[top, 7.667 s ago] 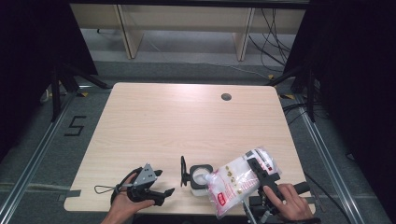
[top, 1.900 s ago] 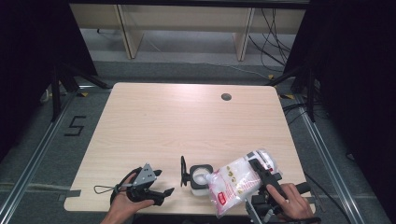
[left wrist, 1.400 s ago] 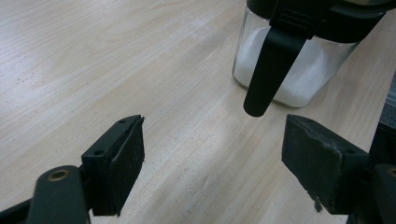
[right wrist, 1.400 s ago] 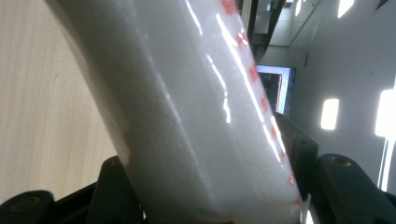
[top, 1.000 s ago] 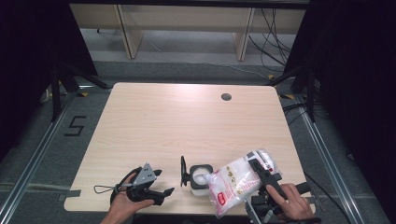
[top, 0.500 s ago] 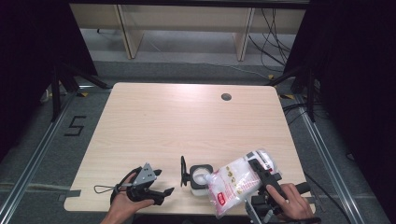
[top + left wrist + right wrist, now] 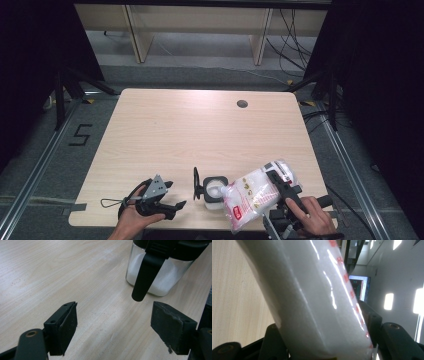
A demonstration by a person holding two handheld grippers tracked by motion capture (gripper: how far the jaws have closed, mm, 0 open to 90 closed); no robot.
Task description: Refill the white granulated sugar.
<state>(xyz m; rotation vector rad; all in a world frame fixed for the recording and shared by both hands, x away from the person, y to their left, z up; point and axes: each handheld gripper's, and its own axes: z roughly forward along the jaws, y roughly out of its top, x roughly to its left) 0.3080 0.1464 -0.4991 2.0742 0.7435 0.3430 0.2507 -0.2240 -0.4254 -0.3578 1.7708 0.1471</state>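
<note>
Between the right gripper's [image 7: 272, 187] two black jaws sits a clear plastic bag [image 7: 255, 192] of white grains with red print, clamped across its width; in the right gripper view the bag [image 7: 312, 302] rises out of the jaws and leans to the left. From the high view the bag is tipped over, its lower corner pointing down at the open mouth of a small glass jar [image 7: 214, 189], which stands near the table's [image 7: 200, 130] front edge. White grains lie in the jar [image 7: 160, 277], and its black hinged lid [image 7: 196, 181] stands upright on its left side. The right hand [image 7: 312, 217] grips the tool at the table's near right corner. Left of the jar, the left gripper [image 7: 172, 205] rests low over the wood in the left hand [image 7: 132, 220], jaws spread wide with nothing between them, pointed toward the jar's black clasp [image 7: 146, 275].
</note>
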